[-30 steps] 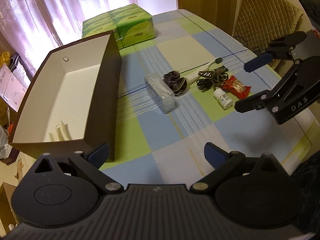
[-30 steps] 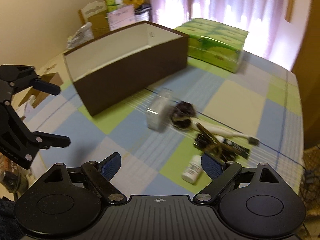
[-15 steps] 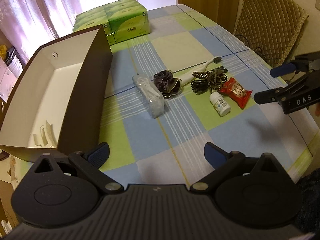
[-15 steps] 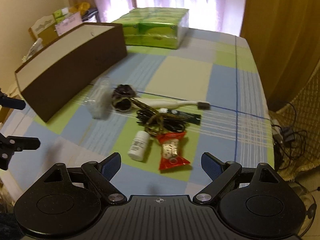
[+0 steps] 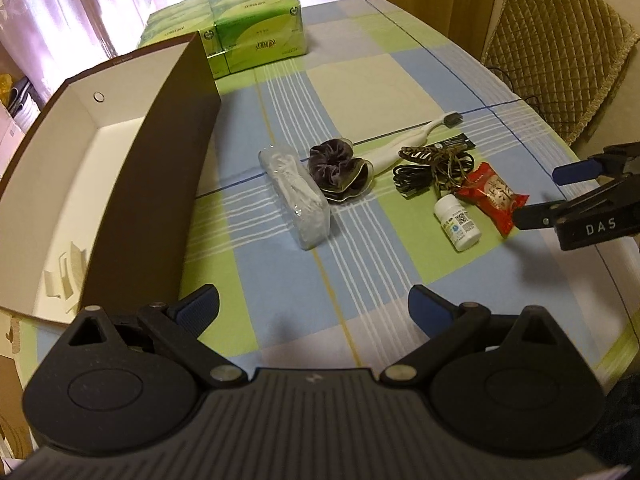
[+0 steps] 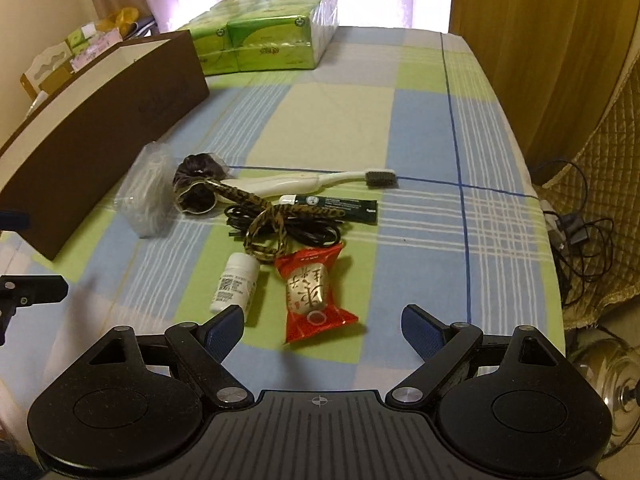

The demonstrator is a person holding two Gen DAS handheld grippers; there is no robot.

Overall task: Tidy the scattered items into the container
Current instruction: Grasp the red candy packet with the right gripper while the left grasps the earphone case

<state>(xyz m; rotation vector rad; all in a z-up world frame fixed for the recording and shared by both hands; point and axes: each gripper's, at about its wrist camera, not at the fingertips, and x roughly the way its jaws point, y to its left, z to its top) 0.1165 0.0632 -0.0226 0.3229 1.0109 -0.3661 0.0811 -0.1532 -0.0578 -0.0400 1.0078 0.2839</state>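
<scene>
1. Nearest to us, the right tool [image 6: 322,330] hovers low over the checked cloth of the bench [image 6: 424,120], its fingers spread wide and holding nothing.
2. Likewise the left tool [image 5: 314,308] hangs above the bench's near end with its fingers wide apart and empty; in the right wrist view we see only its tips at the left edge.
3. Just ahead of the right tool lies a red snack packet [image 6: 314,294], and touching its left side a small white pill bottle [image 6: 236,282] lies on its side.
4. Beyond those we see a leopard-print hair tie [image 6: 272,220] draped over a coiled black cable [image 6: 298,230], with a dark flat sachet [image 6: 340,205] just behind them.
5. Farther on, a white toothbrush [image 6: 304,182] lies crosswise, its bristle head pointing right.
6. At the toothbrush's handle end sits a dark purple scrunchie [image 5: 336,168], and just left of that a clear plastic pack [image 5: 298,196] of white items.
7. Left of the whole cluster stands the container, a brown box [image 5: 160,184] with a white inside; apart from some white card pieces at its near end, its floor looks bare.
8. Farthest off, green tissue packs [image 5: 244,28] sit just behind the box, near the curtained window.
9. A quilted chair back [image 5: 560,48] stands beyond the right edge of the bench.
</scene>
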